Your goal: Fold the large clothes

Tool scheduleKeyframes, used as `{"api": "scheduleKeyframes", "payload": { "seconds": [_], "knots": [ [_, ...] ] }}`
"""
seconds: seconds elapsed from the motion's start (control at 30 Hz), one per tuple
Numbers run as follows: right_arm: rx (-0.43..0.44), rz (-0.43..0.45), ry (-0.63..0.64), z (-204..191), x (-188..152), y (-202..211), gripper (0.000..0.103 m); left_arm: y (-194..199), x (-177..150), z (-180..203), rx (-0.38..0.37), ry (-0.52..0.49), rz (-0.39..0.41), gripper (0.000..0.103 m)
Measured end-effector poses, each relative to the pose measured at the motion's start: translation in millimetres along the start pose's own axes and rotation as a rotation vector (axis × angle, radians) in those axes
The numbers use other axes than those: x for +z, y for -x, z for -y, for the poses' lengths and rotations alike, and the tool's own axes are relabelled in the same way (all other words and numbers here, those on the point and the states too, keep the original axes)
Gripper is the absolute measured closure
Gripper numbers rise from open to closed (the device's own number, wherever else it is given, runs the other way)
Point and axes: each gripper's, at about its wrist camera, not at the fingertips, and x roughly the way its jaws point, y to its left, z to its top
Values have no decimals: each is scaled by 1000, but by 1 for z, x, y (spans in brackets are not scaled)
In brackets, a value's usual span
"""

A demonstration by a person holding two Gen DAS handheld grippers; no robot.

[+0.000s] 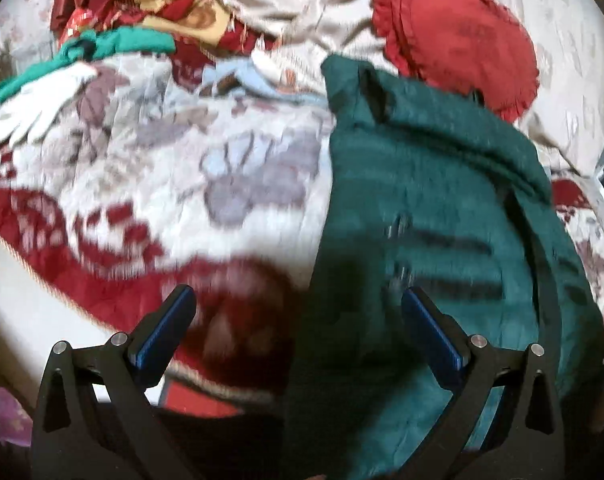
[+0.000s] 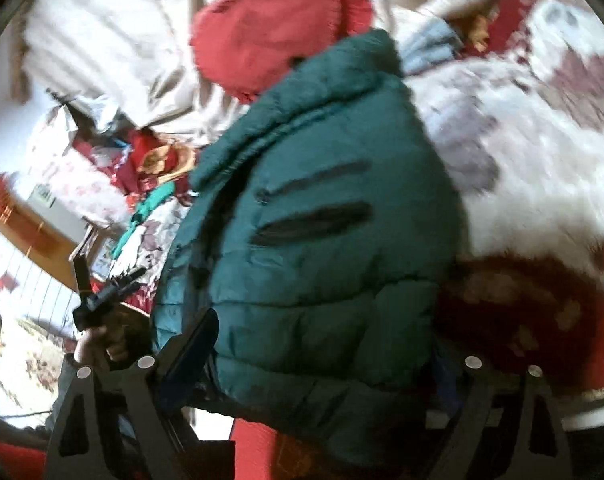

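Jacket [image 1: 442,184]: dark green, quilted and puffy, with horizontal stitch lines across the panels. Two dark slit pockets or zip lines run side by side across its front [image 2: 314,208]. A thick rolled collar or hood forms the far end. The cloth is bunched, not flat.

Position: it lies on the bed, over a white blanket [image 1: 149,152] patterned with grey-mauve leaves and a dark red border. In the left wrist view it sits ahead of the left claw [image 1: 297,312] and to that claw's right, with its near edge passing between the fingers and its bulk behind the right finger. In the right wrist view it fills the space directly ahead of the right claw [image 2: 326,364] and over it.

Axis: the long axis runs away from both claws, collar end farthest, hem end nearest. In the left view it leans slightly to the right as it recedes.

Left claw: fingers spread wide, blue pads showing, nothing pinched.

Right claw: fingers set well apart, with the jacket's hem bulging between them. The right finger is hidden by cloth; I cannot tell whether it grips.

Beyond the collar lies a red frilled cushion [image 1: 458,36]. Both views are motion-blurred.
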Motion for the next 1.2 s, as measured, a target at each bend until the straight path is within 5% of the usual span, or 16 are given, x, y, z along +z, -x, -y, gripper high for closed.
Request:
{"api": "scheduleKeyframes", "payload": {
  "seconds": [0.13, 0.23, 0.47, 0.57, 0.63, 0.7, 0.77, 0.87, 1.1, 1.2],
  "knots": [
    [-71, -31, -63, 13, 1, -12, 13, -1, -20, -15, -136, 54, -39, 1],
    [-43, -29, -138, 25, 1, -17, 8, -10, -31, -16, -205, 90, -99, 1],
    [-60, -46, -109, 16, 2, -22, 0, -27, -46, 25, -292, -57, -230, 9],
    [-74, -56, -90, 17, 3, -24, 0, -27, -45, 25, -260, -52, -228, 37],
    [-69, -59, -92, 18, 4, -23, 1, -22, -42, 18, -276, -11, -209, 65],
    [-37, -42, -100, 17, 5, -18, 15, -17, -41, 14, -314, 9, -179, 70],
    [29, 15, -87, 12, 6, -6, 27, -15, -39, 15, -340, 16, -163, 70],
    [57, 36, -84, 13, 6, -3, 27, -19, -37, 13, -341, 56, -161, 70],
    [36, -41, -174, 28, 3, -23, 21, -37, -41, 22, -327, 39, -241, 42],
    [1, -40, -126, 21, 1, -25, 21, -32, -42, 23, -317, 28, -219, 43]
  ]
}}
